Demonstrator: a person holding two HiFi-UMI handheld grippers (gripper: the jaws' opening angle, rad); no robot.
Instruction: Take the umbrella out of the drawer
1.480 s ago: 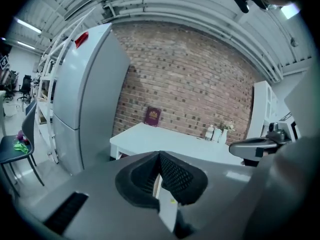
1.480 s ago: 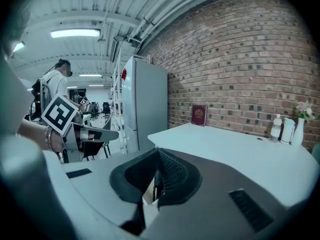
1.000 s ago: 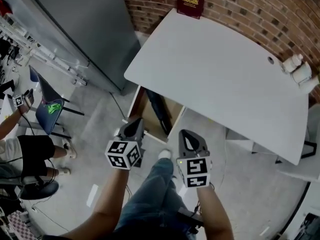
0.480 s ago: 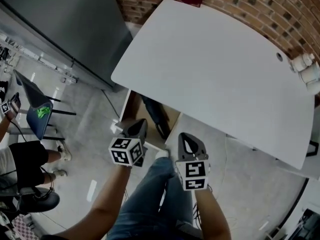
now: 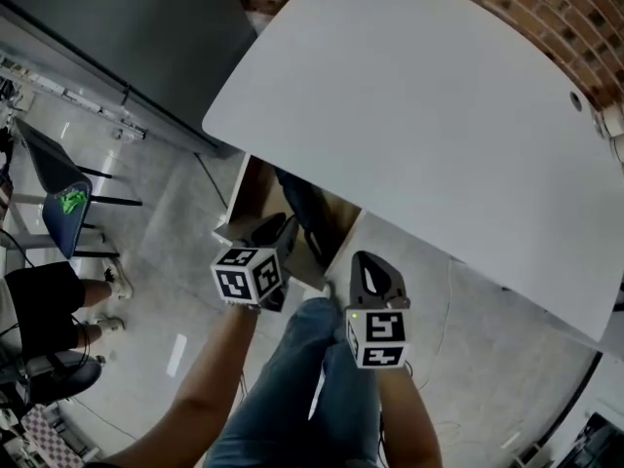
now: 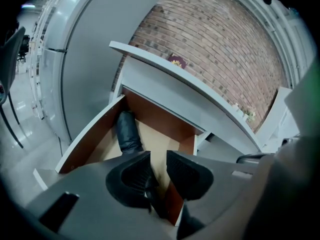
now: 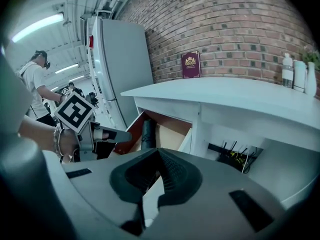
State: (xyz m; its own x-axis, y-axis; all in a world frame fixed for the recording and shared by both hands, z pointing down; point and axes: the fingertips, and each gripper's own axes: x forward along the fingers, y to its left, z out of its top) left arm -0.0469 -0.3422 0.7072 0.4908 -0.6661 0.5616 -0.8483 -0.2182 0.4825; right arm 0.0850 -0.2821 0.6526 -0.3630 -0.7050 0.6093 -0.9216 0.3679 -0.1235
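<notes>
A drawer (image 5: 237, 214) stands pulled out under the white table (image 5: 409, 115); its inside is brown wood (image 6: 85, 144). A dark folded umbrella (image 6: 127, 133) lies along the drawer's left side, also visible from above (image 5: 302, 211) and in the right gripper view (image 7: 147, 133). My left gripper (image 6: 157, 170) hovers just in front of and above the drawer's front edge, its jaws opening with a narrow gap and nothing between them. Beside it to the right, my right gripper (image 7: 159, 170) has its pads together and holds nothing. Both show in the head view, left (image 5: 273, 230) and right (image 5: 369, 273).
A tall grey cabinet (image 5: 127, 37) stands left of the drawer. A maroon book (image 7: 190, 65) leans on the brick wall at the table's back, with bottles (image 7: 294, 74) at the right. Cables (image 7: 235, 156) hang under the table. A chair (image 5: 54, 188) and a person (image 5: 44, 305) are at far left.
Both grippers have sunk lower in front of the open drawer, and the left one now reaches closer over its front edge. The head view has shifted nearer to the table.
</notes>
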